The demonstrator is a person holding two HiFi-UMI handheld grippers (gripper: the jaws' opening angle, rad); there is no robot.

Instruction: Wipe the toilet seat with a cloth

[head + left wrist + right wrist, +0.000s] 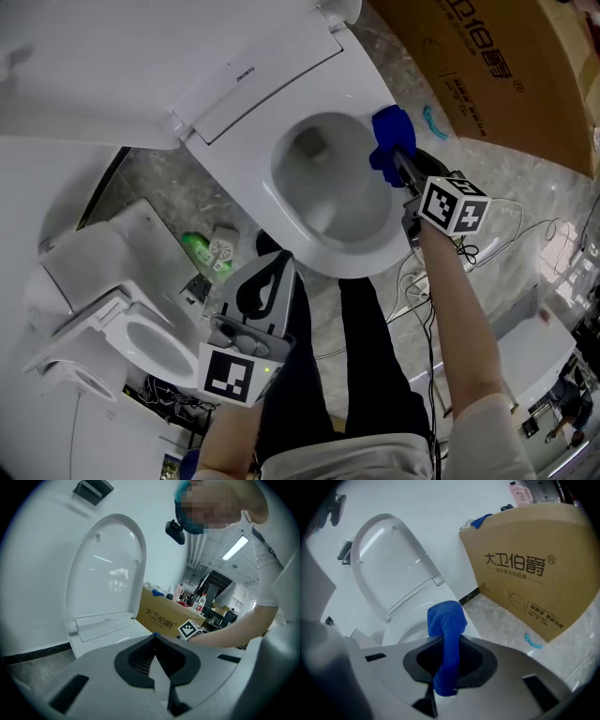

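The white toilet [356,258] stands with its lid [141,66] raised and its seat rim [375,141] exposed. My right gripper [401,159] is shut on a blue cloth [389,141], which rests at the right side of the rim. In the right gripper view the blue cloth [446,639] sticks out between the jaws, over the seat [417,630]. My left gripper [272,272] hovers near the bowl's front edge, shut and holding nothing. In the left gripper view the jaws [153,641] meet at a point, with the raised lid [105,573] beyond.
A large cardboard box [497,66] leans behind the toilet on the right. A second white toilet [112,309] sits at the left, with a green bottle [199,248] beside it. Cables [422,281] lie on the grey marble floor. The person's legs [366,356] stand before the bowl.
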